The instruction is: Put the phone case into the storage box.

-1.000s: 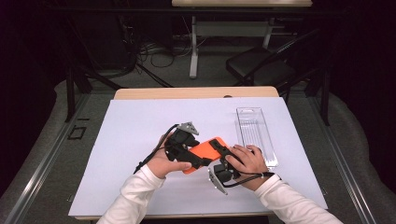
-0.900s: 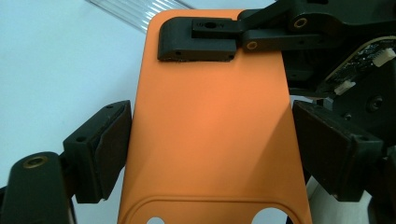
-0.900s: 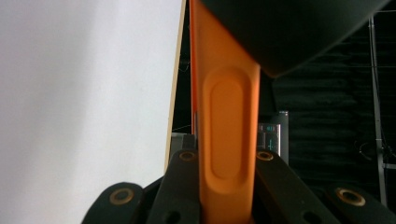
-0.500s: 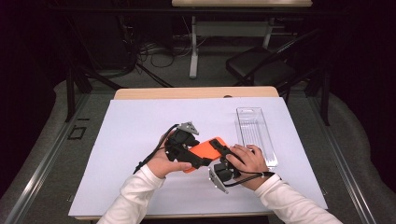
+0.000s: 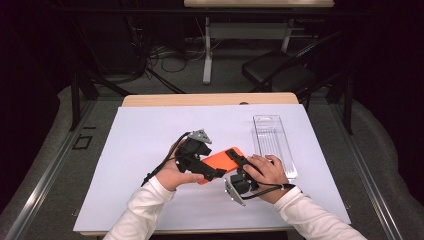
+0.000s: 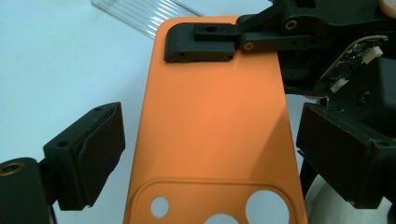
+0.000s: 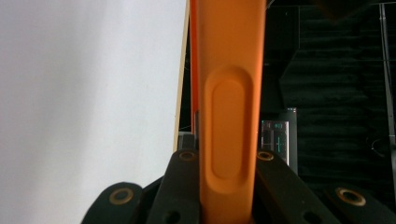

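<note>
One orange phone case [image 5: 223, 164] hangs between my hands above the white table sheet [image 5: 150, 135], its camera-cutout end toward me. My right gripper [image 7: 227, 186] is clamped tight on its thin edge, while my left gripper [image 6: 205, 140] has just been opening, its pads [image 6: 100, 149] standing clear either side of the case. Beyond lies a clear plastic tray [image 5: 272, 142].

No readable text, label, brand, number or sign appears on anything in these views.
</note>
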`<state>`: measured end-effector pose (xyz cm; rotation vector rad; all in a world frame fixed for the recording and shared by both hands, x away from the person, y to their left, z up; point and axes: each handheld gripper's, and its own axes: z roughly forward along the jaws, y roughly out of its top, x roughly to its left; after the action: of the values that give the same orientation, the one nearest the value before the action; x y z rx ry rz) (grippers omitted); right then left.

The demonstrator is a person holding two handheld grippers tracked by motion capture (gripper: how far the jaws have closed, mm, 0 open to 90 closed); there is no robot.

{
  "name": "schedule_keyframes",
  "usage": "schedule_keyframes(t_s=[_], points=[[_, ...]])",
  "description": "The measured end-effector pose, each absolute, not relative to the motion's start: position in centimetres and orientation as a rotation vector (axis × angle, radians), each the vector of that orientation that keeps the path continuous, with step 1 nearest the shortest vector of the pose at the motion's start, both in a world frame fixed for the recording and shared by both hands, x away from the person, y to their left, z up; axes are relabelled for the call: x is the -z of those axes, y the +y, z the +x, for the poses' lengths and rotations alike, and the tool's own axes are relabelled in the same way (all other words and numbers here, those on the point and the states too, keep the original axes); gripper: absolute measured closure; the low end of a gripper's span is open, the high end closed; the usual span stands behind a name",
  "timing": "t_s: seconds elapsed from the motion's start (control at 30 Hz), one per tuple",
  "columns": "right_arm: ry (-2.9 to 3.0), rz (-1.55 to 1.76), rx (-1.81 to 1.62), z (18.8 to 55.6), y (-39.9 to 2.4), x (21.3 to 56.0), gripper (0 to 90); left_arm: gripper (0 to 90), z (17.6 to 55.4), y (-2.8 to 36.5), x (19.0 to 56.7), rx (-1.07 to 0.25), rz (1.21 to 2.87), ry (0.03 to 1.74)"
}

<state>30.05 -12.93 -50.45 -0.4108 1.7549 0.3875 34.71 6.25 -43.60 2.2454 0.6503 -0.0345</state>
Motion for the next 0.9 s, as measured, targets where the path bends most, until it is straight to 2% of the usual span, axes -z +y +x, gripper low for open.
schedule_keyframes(t_s=[0.9], points=[[1.774,-0.339,-0.362,30.7,-15.1,50.6,87.7,9.2,34.9,7.6,42.8,-0.001,2.217,0.673]])
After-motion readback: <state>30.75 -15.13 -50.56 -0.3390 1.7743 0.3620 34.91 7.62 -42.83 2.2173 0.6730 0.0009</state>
